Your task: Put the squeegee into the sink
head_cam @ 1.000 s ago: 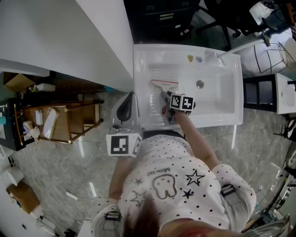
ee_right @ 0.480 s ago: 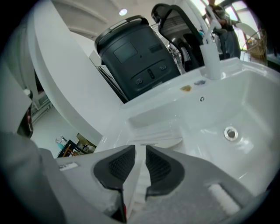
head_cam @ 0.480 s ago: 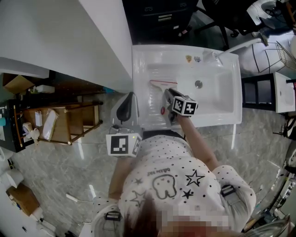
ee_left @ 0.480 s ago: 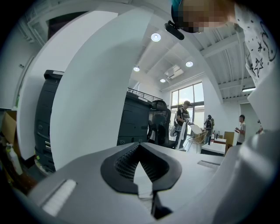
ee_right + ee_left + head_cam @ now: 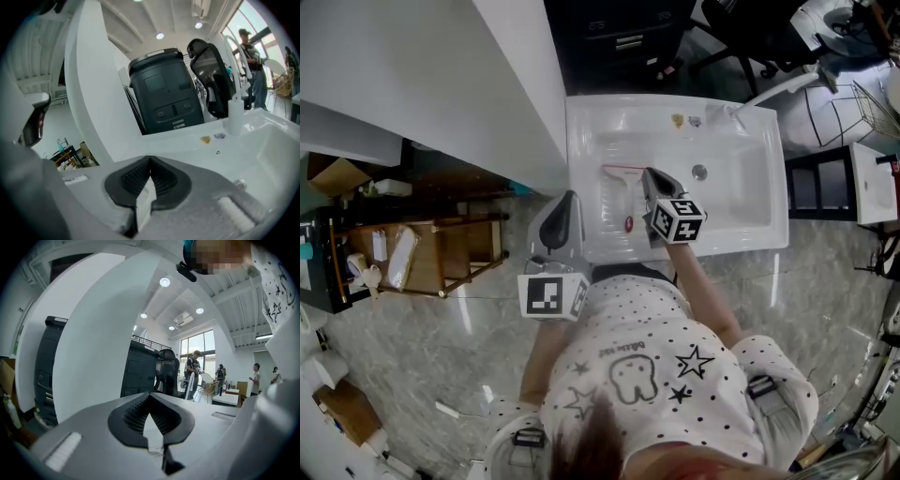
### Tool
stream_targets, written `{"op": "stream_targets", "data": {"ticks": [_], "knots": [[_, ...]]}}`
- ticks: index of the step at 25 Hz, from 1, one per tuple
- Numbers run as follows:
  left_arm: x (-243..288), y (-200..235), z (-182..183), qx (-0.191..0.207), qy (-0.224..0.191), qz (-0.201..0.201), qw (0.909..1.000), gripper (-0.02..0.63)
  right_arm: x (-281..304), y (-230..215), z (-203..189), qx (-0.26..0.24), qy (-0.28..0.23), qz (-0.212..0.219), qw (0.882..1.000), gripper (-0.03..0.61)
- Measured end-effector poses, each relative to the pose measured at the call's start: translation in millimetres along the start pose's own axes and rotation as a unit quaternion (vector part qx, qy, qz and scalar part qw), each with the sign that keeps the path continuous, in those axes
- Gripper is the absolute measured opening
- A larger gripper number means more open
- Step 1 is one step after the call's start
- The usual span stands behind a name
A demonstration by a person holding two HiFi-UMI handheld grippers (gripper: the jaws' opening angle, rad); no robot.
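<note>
The squeegee (image 5: 620, 195), pale with a red blade edge and a red spot at its handle end, lies loose on the ribbed left part of the white sink (image 5: 675, 111). Just to its right hovers my right gripper (image 5: 651, 176), clear of it. Its jaws have just been closing and now meet with nothing between them (image 5: 149, 163). My left gripper (image 5: 562, 217) hangs outside the sink's front left corner, also shut and empty (image 5: 149, 398).
The basin's drain (image 5: 699, 172) and a faucet (image 5: 737, 116) lie to the right. A white partition (image 5: 441, 84) stands left of the sink, with a wooden shelf cart (image 5: 422, 246) beyond it. A black chair (image 5: 722, 33) is behind the sink, and people stand far off.
My right gripper has let go of the squeegee, risen off it toward the right, and shut its jaws. The squeegee stays in the sink. The left gripper has kept still.
</note>
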State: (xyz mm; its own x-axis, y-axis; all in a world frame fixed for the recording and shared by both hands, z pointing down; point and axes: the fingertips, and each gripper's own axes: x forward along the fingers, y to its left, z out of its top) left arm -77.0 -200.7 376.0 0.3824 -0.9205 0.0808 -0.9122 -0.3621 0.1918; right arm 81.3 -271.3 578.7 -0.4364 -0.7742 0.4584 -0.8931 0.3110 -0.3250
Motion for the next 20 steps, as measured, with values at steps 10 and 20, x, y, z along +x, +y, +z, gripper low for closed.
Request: {"op": "stream_targets", "data": {"ticks": [10,20], "knots": [[-14.0,-23.5,-2.8,-0.001,-0.004,-0.036,0.9993,-0.006,-53.2,37.4,64.8,-0.046,-0.089,0.031,0.994,-0.006],[-26.5,-56.8,-9.9,0.009,-0.006,-0.094,0.9955,-0.006,-130.3,50.8,101.5,-0.082,-0.170,0.007,0.982,-0.006]]}}
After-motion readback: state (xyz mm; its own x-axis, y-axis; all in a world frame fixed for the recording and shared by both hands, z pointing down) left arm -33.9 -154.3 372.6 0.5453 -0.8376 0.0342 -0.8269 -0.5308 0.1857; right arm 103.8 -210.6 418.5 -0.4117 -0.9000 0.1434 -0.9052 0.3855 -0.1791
